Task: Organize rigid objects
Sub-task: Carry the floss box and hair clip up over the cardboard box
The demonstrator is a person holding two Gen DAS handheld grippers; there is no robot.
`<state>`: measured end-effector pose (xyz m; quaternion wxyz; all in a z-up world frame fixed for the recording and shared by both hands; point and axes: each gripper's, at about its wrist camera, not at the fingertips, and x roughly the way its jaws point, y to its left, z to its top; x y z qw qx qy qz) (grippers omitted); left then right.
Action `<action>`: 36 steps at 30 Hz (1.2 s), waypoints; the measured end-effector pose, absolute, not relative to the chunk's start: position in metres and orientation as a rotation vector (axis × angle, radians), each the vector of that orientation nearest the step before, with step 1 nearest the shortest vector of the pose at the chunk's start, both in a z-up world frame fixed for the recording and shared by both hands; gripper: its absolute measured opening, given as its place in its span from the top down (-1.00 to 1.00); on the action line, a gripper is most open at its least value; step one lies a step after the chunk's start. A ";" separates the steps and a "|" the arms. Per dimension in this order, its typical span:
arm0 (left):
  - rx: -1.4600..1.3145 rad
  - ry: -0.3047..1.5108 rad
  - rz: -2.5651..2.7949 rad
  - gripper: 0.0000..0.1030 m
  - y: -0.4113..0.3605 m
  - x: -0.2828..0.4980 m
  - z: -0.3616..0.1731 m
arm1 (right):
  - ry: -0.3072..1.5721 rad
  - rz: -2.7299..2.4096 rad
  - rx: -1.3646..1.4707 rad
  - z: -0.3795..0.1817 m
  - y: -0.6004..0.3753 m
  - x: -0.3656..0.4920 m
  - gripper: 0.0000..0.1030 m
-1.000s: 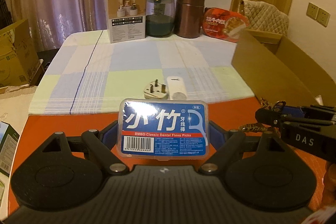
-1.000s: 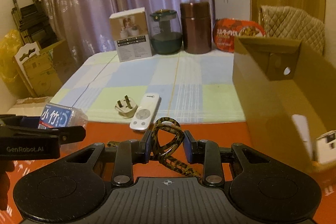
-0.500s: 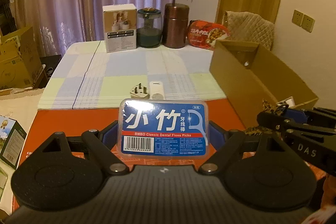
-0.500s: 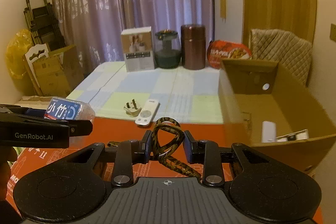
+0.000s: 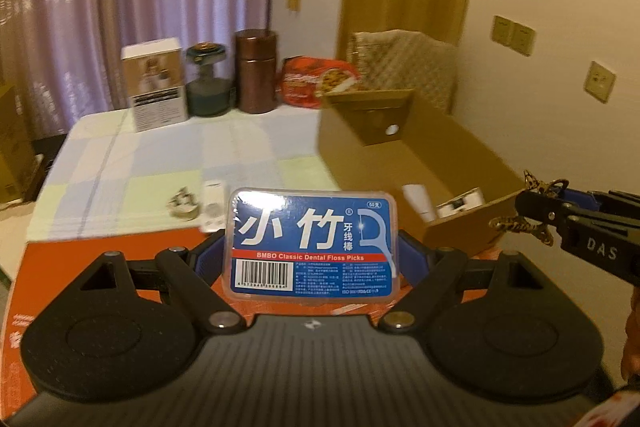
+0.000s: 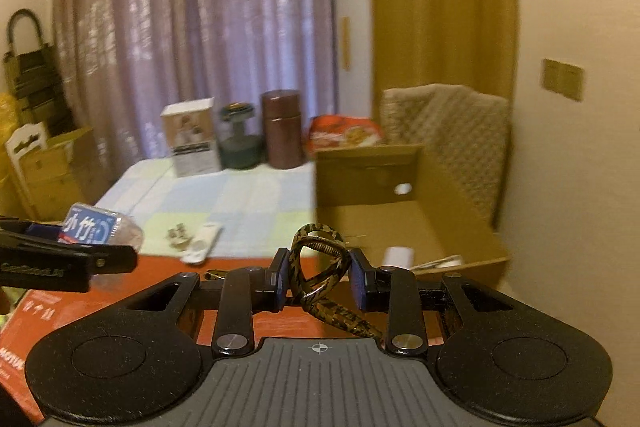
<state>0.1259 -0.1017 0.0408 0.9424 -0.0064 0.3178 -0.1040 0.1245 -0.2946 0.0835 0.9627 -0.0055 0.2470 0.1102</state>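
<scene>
left gripper clamps floss pick box between blue fingers, label facing camera, box lifted above orange sheet. right gripper clenched on leopard-print hair clip, loop sticking up between fingers. open cardboard box ahead-right, white items inside. plug adapter and white remote lie side by side on checked table.
</scene>
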 end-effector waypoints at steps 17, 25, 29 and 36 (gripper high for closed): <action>0.032 0.649 -0.347 -0.61 -0.193 0.173 0.048 | 0.519 0.138 -0.058 0.091 -0.373 0.169 0.46; 0.061 0.658 -0.373 -0.61 -0.212 0.195 0.042 | 0.539 0.142 -0.078 0.084 -0.383 0.196 0.46; 0.065 0.667 -0.377 -0.61 -0.215 0.206 0.037 | 0.551 0.144 -0.087 0.079 -0.384 0.210 0.46; 0.088 0.686 -0.384 -0.61 -0.222 0.229 0.025 | 0.554 0.125 -0.096 0.071 -0.389 0.233 0.46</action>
